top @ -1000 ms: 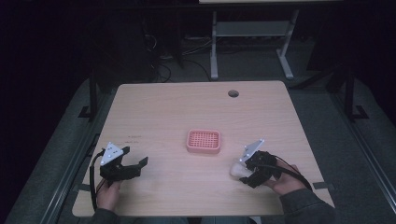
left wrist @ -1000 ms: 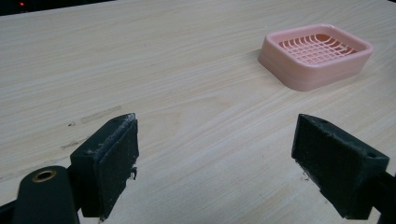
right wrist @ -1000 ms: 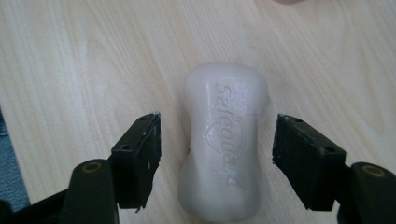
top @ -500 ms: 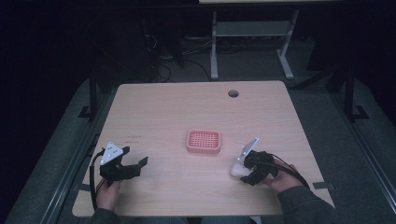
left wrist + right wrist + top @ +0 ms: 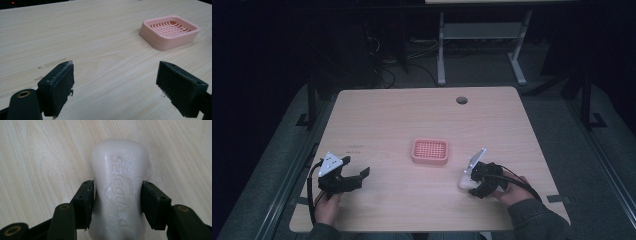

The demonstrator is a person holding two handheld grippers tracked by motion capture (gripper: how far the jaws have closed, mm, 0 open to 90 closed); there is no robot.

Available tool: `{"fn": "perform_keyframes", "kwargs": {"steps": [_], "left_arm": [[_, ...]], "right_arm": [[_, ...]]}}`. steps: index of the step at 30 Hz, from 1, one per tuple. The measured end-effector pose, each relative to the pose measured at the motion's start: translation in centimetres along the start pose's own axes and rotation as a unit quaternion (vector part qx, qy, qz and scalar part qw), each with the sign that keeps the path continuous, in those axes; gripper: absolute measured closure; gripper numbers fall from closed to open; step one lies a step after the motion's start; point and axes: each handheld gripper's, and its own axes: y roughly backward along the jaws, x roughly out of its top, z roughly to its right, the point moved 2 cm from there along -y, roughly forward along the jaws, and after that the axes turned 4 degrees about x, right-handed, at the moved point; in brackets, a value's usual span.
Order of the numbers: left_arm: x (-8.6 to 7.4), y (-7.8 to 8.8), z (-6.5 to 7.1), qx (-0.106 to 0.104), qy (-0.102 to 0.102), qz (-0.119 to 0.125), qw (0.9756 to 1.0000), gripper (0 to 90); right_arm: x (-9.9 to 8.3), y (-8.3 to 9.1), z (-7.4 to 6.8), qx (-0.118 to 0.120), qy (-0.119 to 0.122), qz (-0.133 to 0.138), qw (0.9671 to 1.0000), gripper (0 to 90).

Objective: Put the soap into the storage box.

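Observation:
A white bar of soap (image 5: 120, 185) with raised lettering lies on the wooden table (image 5: 402, 115) near its front right. My right gripper (image 5: 117, 192) is shut on it, one black pad pressed against each long side. In the high view the soap (image 5: 464, 181) pokes out to the left of the right gripper (image 5: 473, 184). A pink slotted soap dish (image 5: 430, 151) sits empty at the table's middle, apart from both grippers. My left gripper (image 5: 357, 177) rests at the front left, open, with bare table between its pads. Beyond it to the right is the dish (image 5: 170, 31).
A round cable hole (image 5: 461, 100) lies near the table's far edge. Beyond the table, a white desk frame (image 5: 447, 40) and cables stand on the dark floor. Each gripper is held by a hand coming in from the front edge.
The right gripper has tilted and shifted slightly at the soap. The left gripper and the soap dish have stayed in place.

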Motion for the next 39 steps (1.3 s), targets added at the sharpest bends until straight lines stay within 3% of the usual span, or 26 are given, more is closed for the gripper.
{"fn": "perform_keyframes", "kwargs": {"steps": [20, 35, 39], "left_arm": [[0.1, -0.2, 0.1, -0.001, -0.005, 0.0, 1.0, 14.1], [0.1, 0.0, -0.1, 0.004, -0.005, 0.001, 1.0, 14.1], [0.1, 0.0, 0.0, 0.003, -0.007, -0.002, 1.0, 14.1]], "right_arm": [[0.2, -0.5, 0.3, 0.007, -0.008, 0.0, 0.9999, 47.5], [0.4, 0.0, 0.3, 0.015, 0.009, -0.01, 0.9998, 48.9], [0.7, 0.9, 0.2, 0.015, 0.012, 0.01, 0.9998, 49.0]]}}
